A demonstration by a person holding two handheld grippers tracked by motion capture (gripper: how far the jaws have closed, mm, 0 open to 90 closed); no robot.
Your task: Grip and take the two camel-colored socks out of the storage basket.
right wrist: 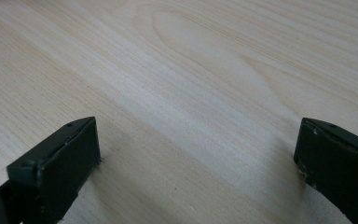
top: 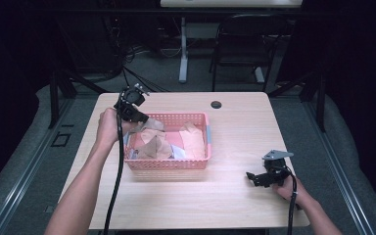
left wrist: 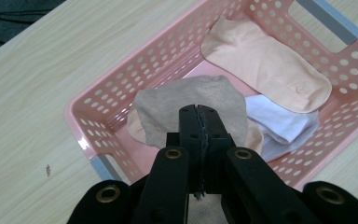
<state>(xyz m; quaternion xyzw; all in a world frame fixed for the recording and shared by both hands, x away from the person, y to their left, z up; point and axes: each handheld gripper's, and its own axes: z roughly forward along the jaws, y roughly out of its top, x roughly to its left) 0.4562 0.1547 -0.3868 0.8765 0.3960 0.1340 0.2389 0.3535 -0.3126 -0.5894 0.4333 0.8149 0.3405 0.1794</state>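
Above the left end of the pink basket, the left gripper was clamped on a tan sock, jaws pressed together. It hung over the basket, long axis running away from the jaws toward the far wall. Well apart on the table, the right gripper stood wide, holding nothing.

a light wooden table stands on grey carpet floor; behind it, 1 black folding chair and a white desk leg (surroundings dark).
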